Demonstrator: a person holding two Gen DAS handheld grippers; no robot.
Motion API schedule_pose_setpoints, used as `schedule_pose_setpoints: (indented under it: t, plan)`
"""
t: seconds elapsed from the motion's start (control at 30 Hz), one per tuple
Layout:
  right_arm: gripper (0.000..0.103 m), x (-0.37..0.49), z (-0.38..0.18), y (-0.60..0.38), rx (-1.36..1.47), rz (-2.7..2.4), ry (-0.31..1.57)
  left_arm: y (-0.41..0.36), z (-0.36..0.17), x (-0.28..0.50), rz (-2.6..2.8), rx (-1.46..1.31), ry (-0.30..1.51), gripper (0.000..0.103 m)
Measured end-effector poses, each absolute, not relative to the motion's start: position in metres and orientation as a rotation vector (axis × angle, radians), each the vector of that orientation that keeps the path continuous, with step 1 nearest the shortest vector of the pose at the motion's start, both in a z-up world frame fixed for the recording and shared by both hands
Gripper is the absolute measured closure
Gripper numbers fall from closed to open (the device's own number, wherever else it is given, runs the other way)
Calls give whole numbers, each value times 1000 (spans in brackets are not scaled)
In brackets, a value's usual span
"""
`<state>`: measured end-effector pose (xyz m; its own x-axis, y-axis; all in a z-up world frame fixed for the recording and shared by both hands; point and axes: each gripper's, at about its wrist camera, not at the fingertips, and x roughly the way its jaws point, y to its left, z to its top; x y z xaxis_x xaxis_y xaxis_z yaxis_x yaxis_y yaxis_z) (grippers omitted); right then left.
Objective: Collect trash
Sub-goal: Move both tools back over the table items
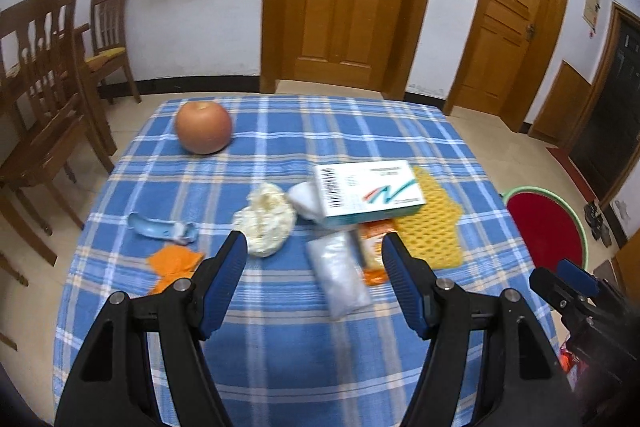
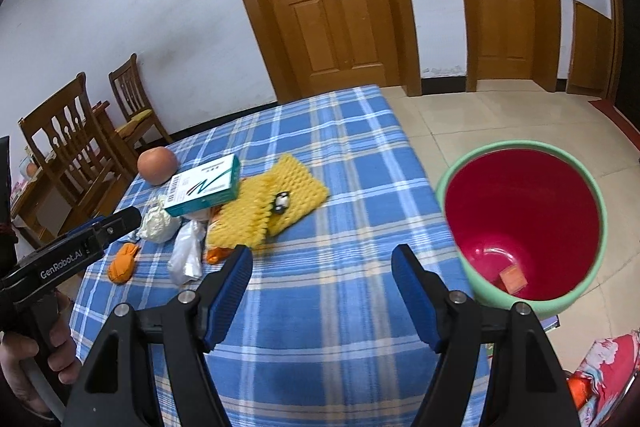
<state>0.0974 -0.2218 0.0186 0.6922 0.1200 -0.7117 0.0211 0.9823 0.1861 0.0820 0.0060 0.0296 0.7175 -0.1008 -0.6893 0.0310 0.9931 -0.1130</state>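
Trash lies on the blue plaid tablecloth (image 1: 280, 347): a white-and-teal box (image 1: 368, 191) resting on a yellow foam net (image 1: 432, 223), crumpled tissue (image 1: 266, 219), a clear plastic bag (image 1: 340, 275), an orange wrapper (image 1: 374, 251), orange peel (image 1: 172, 265) and a blue wrapper (image 1: 164, 227). My left gripper (image 1: 314, 243) hovers open just short of the bag and tissue, holding nothing. My right gripper (image 2: 322, 255) is open and empty over bare cloth, between the foam net (image 2: 272, 203) and the green bin (image 2: 500, 147) with its red inside.
A round orange-red fruit (image 1: 204, 127) sits at the table's far left. The bin stands on the tiled floor past the table's right edge, with an orange scrap (image 2: 514, 277) at its bottom. Wooden chairs (image 1: 44, 99) crowd the left side. A hand (image 2: 24, 367) grips the left tool.
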Motion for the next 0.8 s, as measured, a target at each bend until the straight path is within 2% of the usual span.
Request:
schedule_pose_setpoints:
  t: [0.8]
  plan:
    - [28, 151, -7, -171, 200, 144, 885, 98, -18, 86, 119, -189, 851, 33]
